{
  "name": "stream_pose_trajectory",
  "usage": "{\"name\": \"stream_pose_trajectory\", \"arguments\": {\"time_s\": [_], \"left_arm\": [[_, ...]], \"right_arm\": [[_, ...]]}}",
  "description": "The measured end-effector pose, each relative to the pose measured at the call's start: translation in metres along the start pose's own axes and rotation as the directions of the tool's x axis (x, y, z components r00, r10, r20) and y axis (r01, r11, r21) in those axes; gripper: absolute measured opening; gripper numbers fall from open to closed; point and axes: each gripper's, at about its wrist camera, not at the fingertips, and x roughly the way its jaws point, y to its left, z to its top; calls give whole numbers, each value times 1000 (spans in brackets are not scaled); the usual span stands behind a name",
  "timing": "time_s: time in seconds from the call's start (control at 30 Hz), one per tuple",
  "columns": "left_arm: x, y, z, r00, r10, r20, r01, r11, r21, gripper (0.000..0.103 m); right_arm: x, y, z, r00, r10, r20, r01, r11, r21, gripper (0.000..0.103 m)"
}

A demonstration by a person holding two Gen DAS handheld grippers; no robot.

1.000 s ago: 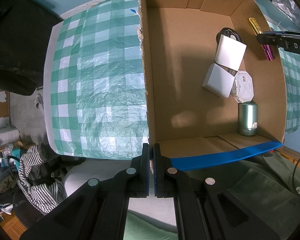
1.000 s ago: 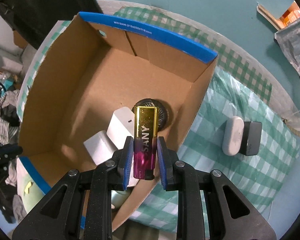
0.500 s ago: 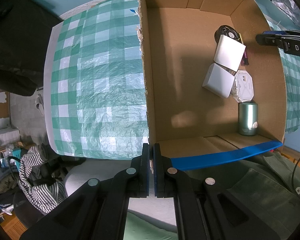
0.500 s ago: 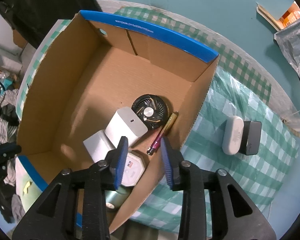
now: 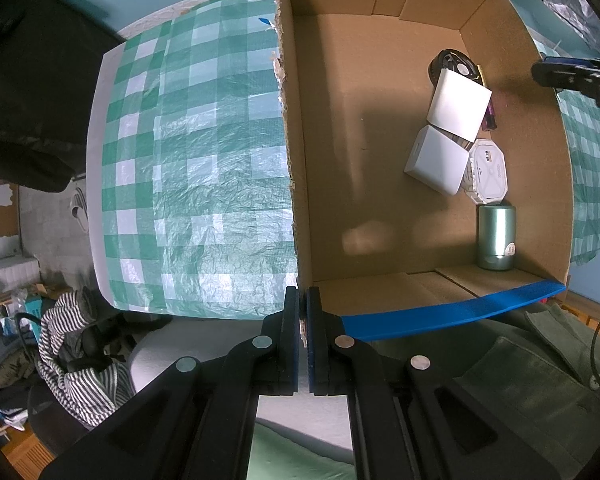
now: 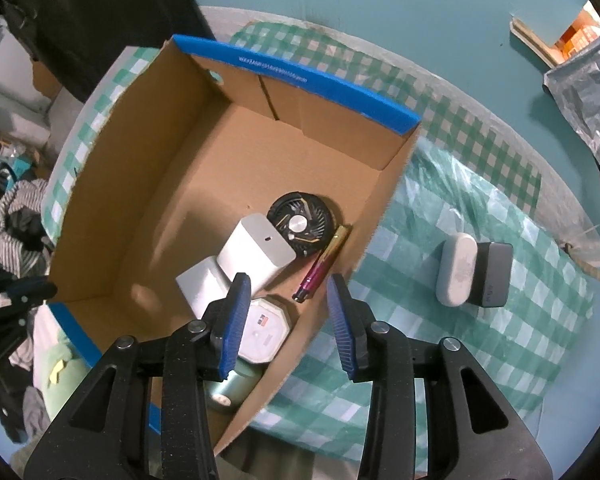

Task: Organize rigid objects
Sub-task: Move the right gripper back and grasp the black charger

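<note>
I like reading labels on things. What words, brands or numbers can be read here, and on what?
White print along the blue rim of the cardboard box: too blurred to read.
Small label on the white octagonal box: too small to read.
Dark embossed mark on the black case: unreadable.
Sticker on the green cylinder: unreadable.
Nothing else legible.

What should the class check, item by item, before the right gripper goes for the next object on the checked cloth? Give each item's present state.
1. Right gripper empty, its fingers just opened: ok.
2. Gold and magenta lighter lying inside the cardboard box, by its wall: ok.
3. Left gripper shut on the box's corner: ok.
4. White case and black case outside on the checked cloth, unobstructed: ok.
5. Whether the two cases touch: cannot tell.
6. Bare box floor left for more: ok.
</note>
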Motion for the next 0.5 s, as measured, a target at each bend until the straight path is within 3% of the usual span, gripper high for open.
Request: {"name": "stream_pose_trajectory", "arguments": {"time_s": [0.13, 0.3, 0.5], "left_arm": [[0, 0, 0, 1000, 0, -1, 0, 1000, -1, 3], [0, 0, 0, 1000, -2, -1, 2, 1000, -4, 3], [0, 0, 0, 1000, -2, -2, 2, 1000, -5, 3]], "right_arm": [[-14, -10, -2, 1000, 9, 28, -9, 1000, 18, 40], [-27, -37, -5, 998, -9, 66, 6, 999, 48, 50], [-15, -101, -4, 996, -78, 49, 71, 987, 146, 51]]}}
